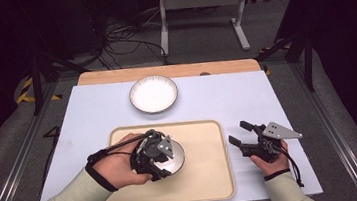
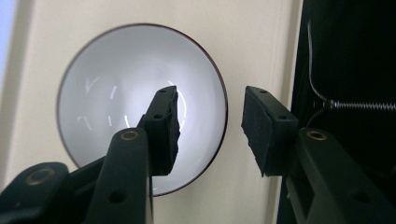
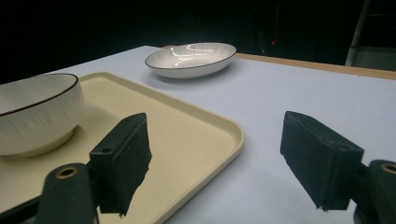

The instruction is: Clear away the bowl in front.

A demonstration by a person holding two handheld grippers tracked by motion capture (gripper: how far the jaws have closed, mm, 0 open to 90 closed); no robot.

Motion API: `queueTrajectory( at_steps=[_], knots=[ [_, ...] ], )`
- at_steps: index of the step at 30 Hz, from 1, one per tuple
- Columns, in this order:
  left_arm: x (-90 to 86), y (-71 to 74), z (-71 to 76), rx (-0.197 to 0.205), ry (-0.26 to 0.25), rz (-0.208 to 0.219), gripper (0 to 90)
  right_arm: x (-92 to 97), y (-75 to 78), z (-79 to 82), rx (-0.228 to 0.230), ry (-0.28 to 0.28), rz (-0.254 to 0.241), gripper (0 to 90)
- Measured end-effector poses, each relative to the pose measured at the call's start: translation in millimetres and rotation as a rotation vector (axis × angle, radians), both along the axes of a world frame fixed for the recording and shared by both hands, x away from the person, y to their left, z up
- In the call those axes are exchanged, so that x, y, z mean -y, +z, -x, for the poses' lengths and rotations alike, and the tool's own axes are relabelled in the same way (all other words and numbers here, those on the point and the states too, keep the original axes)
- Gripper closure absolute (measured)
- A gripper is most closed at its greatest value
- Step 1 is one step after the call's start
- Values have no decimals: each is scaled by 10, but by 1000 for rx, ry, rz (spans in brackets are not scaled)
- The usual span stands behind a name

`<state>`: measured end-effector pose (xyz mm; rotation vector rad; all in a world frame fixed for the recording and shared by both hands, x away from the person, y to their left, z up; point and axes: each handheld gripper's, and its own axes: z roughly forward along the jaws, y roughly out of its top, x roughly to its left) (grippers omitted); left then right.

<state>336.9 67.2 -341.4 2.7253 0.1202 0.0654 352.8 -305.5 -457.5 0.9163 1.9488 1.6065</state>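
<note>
A white bowl [image 1: 178, 157] with a dark rim stands on the beige tray [image 1: 205, 178] near the table's front. My left gripper [image 1: 161, 158] hovers over it, pointing straight down. In the left gripper view the bowl [image 2: 116, 93] lies below my left gripper [image 2: 210, 126]. One jaw hangs over the bowl's inside and the other outside the rim, both clear of it. My right gripper [image 1: 236, 131] rests open just right of the tray with nothing between its jaws. From the right gripper view [image 3: 217, 154] the bowl [image 3: 32, 112] sits at the far left on the tray [image 3: 187, 135].
A shallow white plate [image 1: 153, 94] sits on the pale blue table [image 1: 97, 114] beyond the tray, also far back in the right gripper view [image 3: 190, 58]. A wooden strip [image 1: 113, 77] runs along the table's far edge. Cables and a white metal stand [image 1: 201, 0] lie on the floor behind.
</note>
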Motion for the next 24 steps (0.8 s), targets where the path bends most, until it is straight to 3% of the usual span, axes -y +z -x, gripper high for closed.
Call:
queueTrajectory(
  at_steps=[5, 6, 11, 24],
  knots=[
    [-120, 30, 16, -9, 34, 93, 558, 0, 1, -1, -2, 1, 2, 247],
    [-183, 44, 22, -6, 59, 133, 554, 0, 1, -2, -2, 1, 2, 247],
    [-377, 58, 22, 13, 118, 251, 544, 2, 0, -6, -5, 1, -2, 246],
    [-717, 29, 18, 42, 222, 400, 518, 2, 0, -2, -1, 2, -2, 243]
  ],
)
